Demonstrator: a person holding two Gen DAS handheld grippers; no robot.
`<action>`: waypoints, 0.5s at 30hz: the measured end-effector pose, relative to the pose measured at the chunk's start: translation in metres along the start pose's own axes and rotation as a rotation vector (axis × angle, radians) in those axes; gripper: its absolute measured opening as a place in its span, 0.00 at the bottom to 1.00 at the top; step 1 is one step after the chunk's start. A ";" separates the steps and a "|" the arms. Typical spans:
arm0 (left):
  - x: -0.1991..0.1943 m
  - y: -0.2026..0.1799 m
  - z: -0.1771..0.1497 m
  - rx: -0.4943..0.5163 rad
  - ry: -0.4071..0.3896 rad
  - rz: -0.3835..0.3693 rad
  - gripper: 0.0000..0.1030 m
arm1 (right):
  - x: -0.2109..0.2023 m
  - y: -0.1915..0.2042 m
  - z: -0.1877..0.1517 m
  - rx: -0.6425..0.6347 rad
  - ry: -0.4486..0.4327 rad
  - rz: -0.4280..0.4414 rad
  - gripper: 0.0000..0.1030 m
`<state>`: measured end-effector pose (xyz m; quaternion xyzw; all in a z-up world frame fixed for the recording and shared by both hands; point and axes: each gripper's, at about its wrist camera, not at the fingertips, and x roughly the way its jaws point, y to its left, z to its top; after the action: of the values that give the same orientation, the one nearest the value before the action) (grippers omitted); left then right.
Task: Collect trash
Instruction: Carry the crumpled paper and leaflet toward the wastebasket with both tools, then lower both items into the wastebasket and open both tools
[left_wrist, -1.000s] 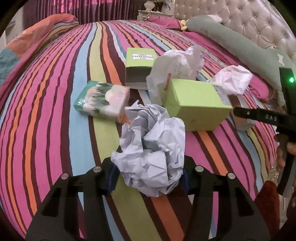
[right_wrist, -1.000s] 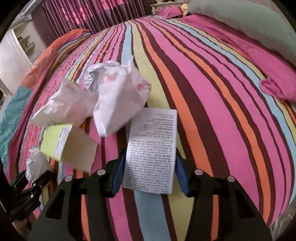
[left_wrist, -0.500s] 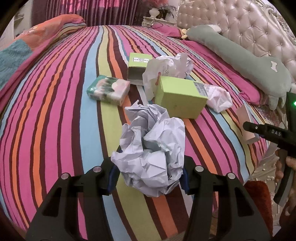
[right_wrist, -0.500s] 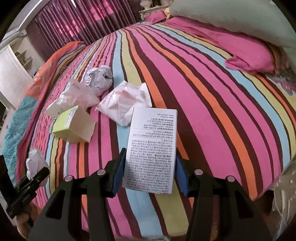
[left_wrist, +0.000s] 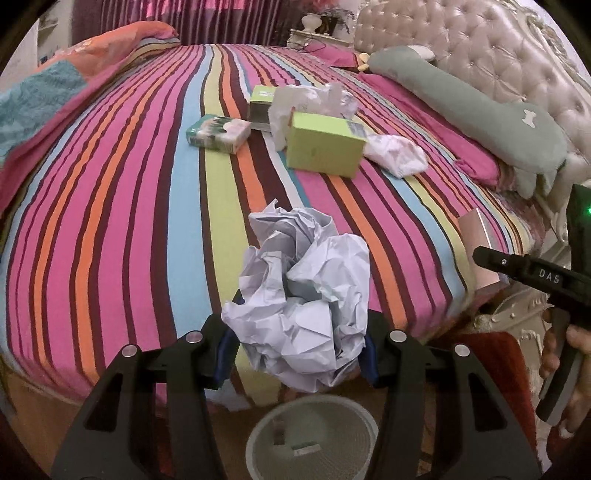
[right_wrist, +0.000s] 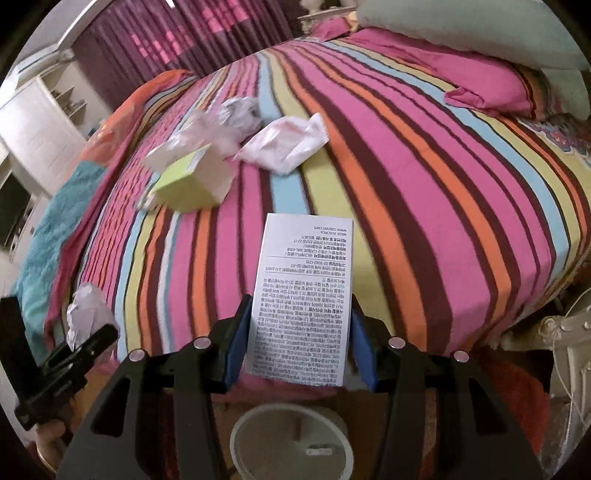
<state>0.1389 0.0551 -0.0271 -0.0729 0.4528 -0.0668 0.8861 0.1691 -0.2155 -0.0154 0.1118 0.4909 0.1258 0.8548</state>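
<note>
My left gripper (left_wrist: 297, 349) is shut on a crumpled ball of white paper (left_wrist: 301, 302), held above the bed's near edge. Below it on the floor stands a round pale waste bin (left_wrist: 314, 439). My right gripper (right_wrist: 301, 347) is shut on a flat white printed box (right_wrist: 303, 295), and the same waste bin (right_wrist: 291, 443) shows beneath it. Still on the striped bed lie a lime-green box (left_wrist: 325, 146), a green tissue pack (left_wrist: 218, 133), another green box (left_wrist: 262, 101), and crumpled white wrappers (left_wrist: 397, 155).
A tufted headboard (left_wrist: 480, 70) and long grey-green pillow (left_wrist: 472, 110) line the right side. A folded orange and teal blanket (left_wrist: 55, 85) lies far left. A red rug (left_wrist: 491, 354) and an ornate white bed frame (right_wrist: 565, 343) sit by the bin. The right gripper's handle (left_wrist: 532, 277) shows at right.
Both grippers pulled back from the bed's middle toward its near edge, keeping their loads. The litter on the bed has receded, and the waste bin has come into view below both grippers.
</note>
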 end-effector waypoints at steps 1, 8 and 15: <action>-0.004 -0.004 -0.006 0.011 0.001 0.002 0.50 | -0.002 0.001 -0.006 -0.003 0.005 0.008 0.46; -0.020 -0.023 -0.045 0.063 0.043 -0.016 0.50 | -0.015 0.012 -0.050 -0.020 0.059 0.041 0.46; -0.012 -0.029 -0.081 0.058 0.130 -0.031 0.50 | -0.005 0.018 -0.086 0.005 0.181 0.088 0.46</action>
<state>0.0646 0.0235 -0.0590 -0.0495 0.5062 -0.0980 0.8554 0.0905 -0.1941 -0.0483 0.1238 0.5612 0.1715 0.8002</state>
